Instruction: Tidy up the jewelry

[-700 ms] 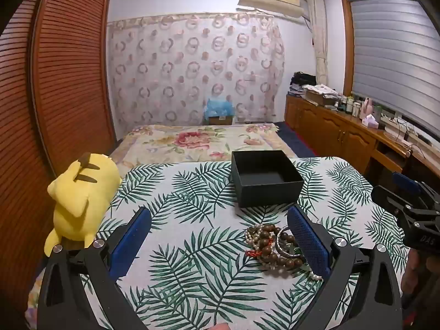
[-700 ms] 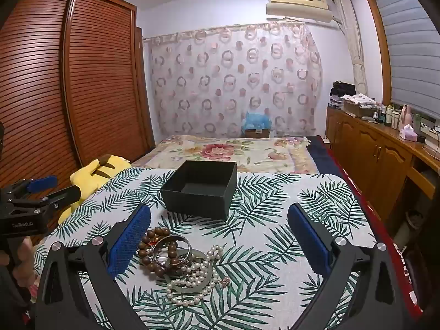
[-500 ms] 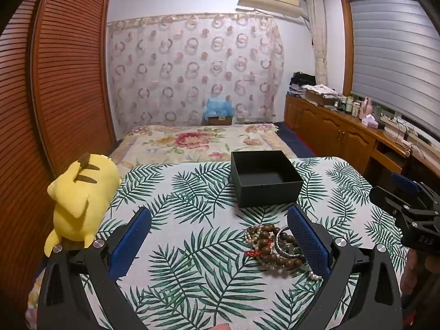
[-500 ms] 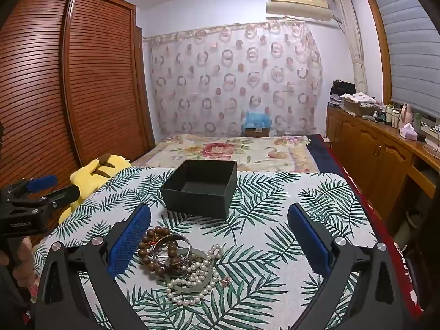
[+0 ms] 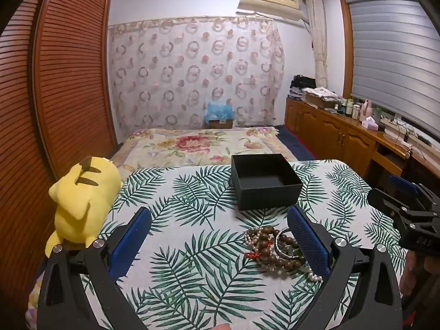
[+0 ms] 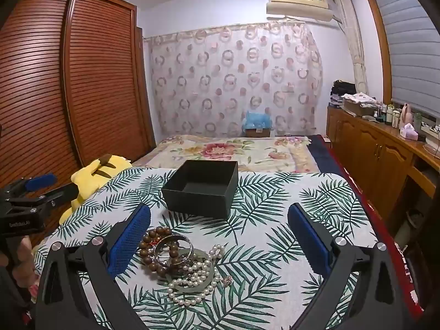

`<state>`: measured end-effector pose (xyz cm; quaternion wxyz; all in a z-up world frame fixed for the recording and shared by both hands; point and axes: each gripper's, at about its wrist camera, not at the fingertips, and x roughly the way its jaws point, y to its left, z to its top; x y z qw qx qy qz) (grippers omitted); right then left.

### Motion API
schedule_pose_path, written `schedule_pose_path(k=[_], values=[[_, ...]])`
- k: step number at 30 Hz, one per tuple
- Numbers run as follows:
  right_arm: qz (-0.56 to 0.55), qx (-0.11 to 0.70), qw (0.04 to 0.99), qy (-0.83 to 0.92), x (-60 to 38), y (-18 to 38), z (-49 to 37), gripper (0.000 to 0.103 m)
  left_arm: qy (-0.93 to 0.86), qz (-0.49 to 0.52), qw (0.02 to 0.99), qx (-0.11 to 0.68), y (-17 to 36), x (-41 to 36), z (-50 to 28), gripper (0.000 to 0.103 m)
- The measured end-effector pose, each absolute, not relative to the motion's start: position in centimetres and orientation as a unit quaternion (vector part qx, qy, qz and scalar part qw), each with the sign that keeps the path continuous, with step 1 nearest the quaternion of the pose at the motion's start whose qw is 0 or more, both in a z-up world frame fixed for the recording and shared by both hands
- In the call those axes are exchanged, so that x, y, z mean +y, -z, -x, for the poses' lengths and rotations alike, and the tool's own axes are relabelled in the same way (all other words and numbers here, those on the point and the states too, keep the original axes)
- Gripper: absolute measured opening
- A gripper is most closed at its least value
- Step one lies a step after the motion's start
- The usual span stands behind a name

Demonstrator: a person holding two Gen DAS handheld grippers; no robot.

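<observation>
I am sitting at the very start of the job, by my reading: the black box (image 6: pixel 202 188) is standing empty on the leaf-print tabletop (image 6: pixel 316 209), and all the jewelry is lying in one tangled heap (image 6: pixel 181 261) on the near side of it, nothing sorted yet.

I am holding the right gripper (image 6: pixel 220 244) above the tabletop with its fingers spread wide and gripping nothing. The heap is lying between them but well over to the left, the brown wooden beads (image 6: pixel 150 244) just beside the left blue pad (image 6: pixel 129 240); a silver bangle (image 6: pixel 172 249) is overlapping the beads, and a pearl strand (image 6: pixel 189 280) is trailing toward me.

I am keeping the left gripper (image 5: pixel 220 244) spread and empty too. In its view the heap (image 5: pixel 275 247) is sitting against its right pad (image 5: pixel 308 242), partly hidden behind it.

The next move, as I judge it, is calling for me to pick one piece, shift sideways to centre it, then lower and close. The pieces are lying interlinked, so lifting one may be dragging others along.
</observation>
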<state>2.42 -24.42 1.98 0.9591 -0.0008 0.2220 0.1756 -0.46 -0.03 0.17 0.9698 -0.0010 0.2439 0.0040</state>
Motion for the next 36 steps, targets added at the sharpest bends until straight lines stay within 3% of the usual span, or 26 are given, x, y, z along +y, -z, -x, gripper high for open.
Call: schedule_pose_path(k=[36], values=[[-0.001, 0.22, 0.959, -0.177, -24.29, -2.19, -2.14, 0.101, -0.004, 0.001, 0.971, 0.241, -0.41, -0.21, 0.65, 0.095]])
